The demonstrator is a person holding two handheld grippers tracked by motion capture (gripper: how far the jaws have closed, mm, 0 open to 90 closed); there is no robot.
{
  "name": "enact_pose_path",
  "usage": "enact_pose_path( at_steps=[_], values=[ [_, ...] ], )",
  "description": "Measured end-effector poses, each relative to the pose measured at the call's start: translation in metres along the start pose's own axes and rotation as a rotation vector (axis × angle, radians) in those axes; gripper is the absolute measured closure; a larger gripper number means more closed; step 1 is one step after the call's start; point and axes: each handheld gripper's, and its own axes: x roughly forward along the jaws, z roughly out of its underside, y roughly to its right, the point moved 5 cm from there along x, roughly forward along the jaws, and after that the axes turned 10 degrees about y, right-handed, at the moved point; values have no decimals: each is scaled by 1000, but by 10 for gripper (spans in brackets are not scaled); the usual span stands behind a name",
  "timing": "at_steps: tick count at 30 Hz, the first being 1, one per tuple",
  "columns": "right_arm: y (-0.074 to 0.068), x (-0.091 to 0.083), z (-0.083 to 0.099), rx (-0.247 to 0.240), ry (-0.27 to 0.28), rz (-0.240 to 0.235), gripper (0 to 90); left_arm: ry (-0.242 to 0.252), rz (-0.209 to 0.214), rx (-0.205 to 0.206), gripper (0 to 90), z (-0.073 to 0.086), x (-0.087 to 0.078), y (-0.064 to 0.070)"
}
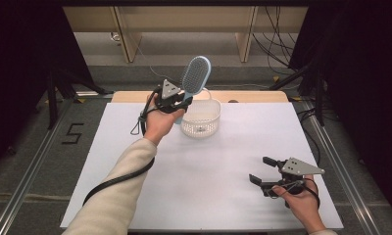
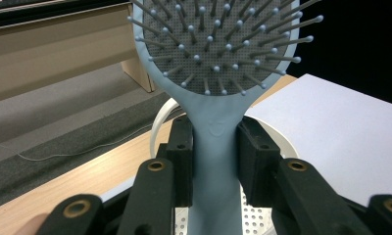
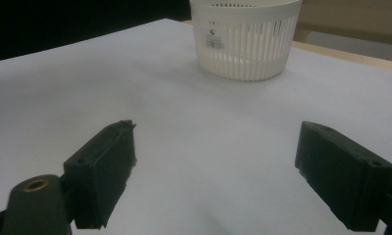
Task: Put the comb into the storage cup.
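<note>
A: Left tool (image 1: 177, 100), status?

B: Raised at the far side of the surface (image 1: 135, 147), left of centre. Jaws clamped on the handle of a pale blue hairbrush (image 1: 196, 74). In the left gripper view the handle runs straight up between the two black pads, both pressed against it, one on each side.

A: Brush orientation?

B: Head up, tilted a little to the right in the high view. Bristle pad faces the near side; grey cushion, pins with small rounded tips (image 2: 218, 44).

A: What is under it?

B: White slotted basket (image 1: 208, 110), standing on the surface just right of the left tool. The brush handle hangs over its left rim. The left gripper view shows the rim and perforated floor of the basket directly beneath the handle. Whether the handle end touches the basket, cannot tell.

A: Right tool (image 1: 262, 170)?

B: Near right part of the surface, well apart from the basket. Jaws spread wide, nothing between them. It points left and far, toward the basket, which sits upright at the top of the right gripper view (image 3: 245, 41), barcode sticker on its wall.
</note>
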Motion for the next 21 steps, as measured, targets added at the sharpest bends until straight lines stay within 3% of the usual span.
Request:
enact_pose_path(
  at_steps=[21],
  values=[
    [0, 0, 0, 3, 2, 2, 159, 7, 6, -3, 700, -3, 4, 1]
  ],
)
